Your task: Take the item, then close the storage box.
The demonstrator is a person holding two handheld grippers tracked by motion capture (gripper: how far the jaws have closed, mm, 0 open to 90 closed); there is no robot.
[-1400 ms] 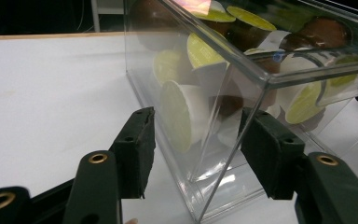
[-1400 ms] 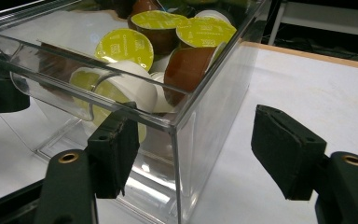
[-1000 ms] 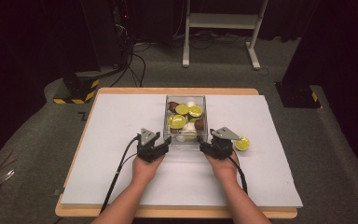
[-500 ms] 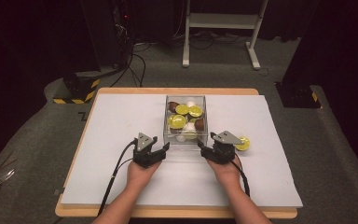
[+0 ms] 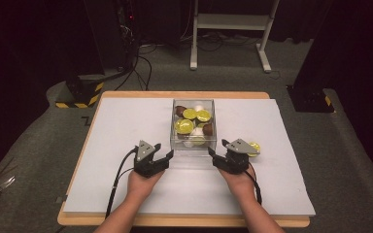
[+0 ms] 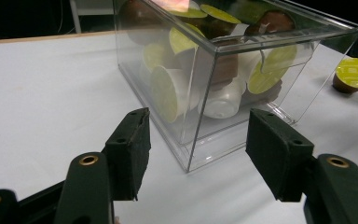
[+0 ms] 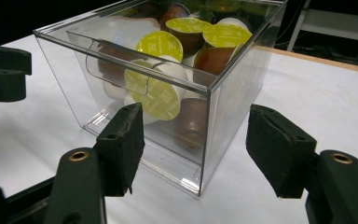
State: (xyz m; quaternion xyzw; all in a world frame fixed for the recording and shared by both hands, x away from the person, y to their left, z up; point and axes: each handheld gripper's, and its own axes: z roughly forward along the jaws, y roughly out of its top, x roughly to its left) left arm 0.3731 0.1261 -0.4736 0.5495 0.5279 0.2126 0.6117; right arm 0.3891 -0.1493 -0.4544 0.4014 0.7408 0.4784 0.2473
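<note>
Dim room, grey carpet (image 5: 39, 160), white frame stand (image 5: 228, 29), dark cabinet (image 5: 94, 43), floor cables (image 5: 143, 68).

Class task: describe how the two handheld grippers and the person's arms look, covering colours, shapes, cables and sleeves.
Both the left gripper and the right gripper are black, each topped with a grey three-cornered plate. Each has two blocky jaws with rough dark pads and brass-coloured rivets. A black cable trails from the left one back along the forearm, and another from the right. The forearms are bare, with no sleeves in view.

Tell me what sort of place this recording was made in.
Probably a lab or recording studio: a white-topped table stands on grey carpet among dark equipment racks, loose floor cables and a hazard-striped base.
</note>
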